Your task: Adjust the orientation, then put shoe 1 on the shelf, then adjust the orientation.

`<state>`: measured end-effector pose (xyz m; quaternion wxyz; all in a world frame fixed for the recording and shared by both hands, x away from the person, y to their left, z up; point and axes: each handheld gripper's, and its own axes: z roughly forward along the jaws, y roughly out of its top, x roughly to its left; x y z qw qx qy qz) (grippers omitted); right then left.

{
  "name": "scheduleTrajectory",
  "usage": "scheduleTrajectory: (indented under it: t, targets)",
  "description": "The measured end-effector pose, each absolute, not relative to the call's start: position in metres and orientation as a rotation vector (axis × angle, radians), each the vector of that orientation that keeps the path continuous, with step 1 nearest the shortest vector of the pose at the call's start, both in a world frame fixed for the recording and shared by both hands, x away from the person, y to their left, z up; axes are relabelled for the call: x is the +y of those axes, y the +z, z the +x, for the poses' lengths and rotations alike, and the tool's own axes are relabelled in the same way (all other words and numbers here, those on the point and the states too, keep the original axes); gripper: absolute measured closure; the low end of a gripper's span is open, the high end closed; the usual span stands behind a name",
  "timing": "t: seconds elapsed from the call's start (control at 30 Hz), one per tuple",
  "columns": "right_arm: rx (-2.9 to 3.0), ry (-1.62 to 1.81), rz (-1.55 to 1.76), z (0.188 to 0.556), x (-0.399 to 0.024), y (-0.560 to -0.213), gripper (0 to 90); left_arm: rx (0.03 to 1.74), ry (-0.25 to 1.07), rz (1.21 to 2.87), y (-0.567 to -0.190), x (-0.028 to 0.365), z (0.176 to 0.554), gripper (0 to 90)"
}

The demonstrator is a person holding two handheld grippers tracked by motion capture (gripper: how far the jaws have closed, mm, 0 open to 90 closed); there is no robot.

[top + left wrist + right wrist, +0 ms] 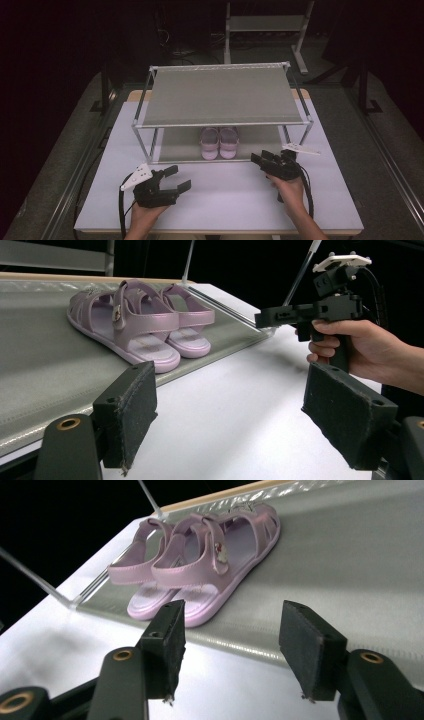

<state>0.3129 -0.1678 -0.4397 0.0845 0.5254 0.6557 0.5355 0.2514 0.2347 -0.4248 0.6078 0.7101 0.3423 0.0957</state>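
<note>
Both tongs gape before pink sandals (219, 142) on the rack's (220, 122) lower shelf.

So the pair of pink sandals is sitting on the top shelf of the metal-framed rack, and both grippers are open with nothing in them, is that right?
Not quite. The pair of pink strapped sandals sits on the bottom shelf of the metal-framed grey fabric rack, under the top shelf, as the high view shows. The rest holds: the left gripper and the right gripper are both open with nothing between their fingers.
</note>
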Motion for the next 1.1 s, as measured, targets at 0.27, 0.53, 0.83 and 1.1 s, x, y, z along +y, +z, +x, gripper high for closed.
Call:
scheduleTrajectory:
  t: [0.27,0.53,0.83,1.1]
  targets:
    - [1.965,1.586,1.572,0.305,-0.177,-0.441,40.5,0.787,0.217,1.646,-0.426,0.232,0.253,21.2]
    - [1.960,1.588,1.574,0.298,-0.186,-0.441,40.4,0.784,0.218,1.649,-0.425,0.231,0.252,21.2]
    - [1.968,1.588,1.568,0.292,-0.192,-0.441,39.6,0.789,0.222,1.647,-0.426,0.233,0.252,21.2]
    - [1.965,1.593,1.554,0.286,-0.195,-0.440,39.0,0.781,0.227,1.652,-0.425,0.231,0.251,21.2]
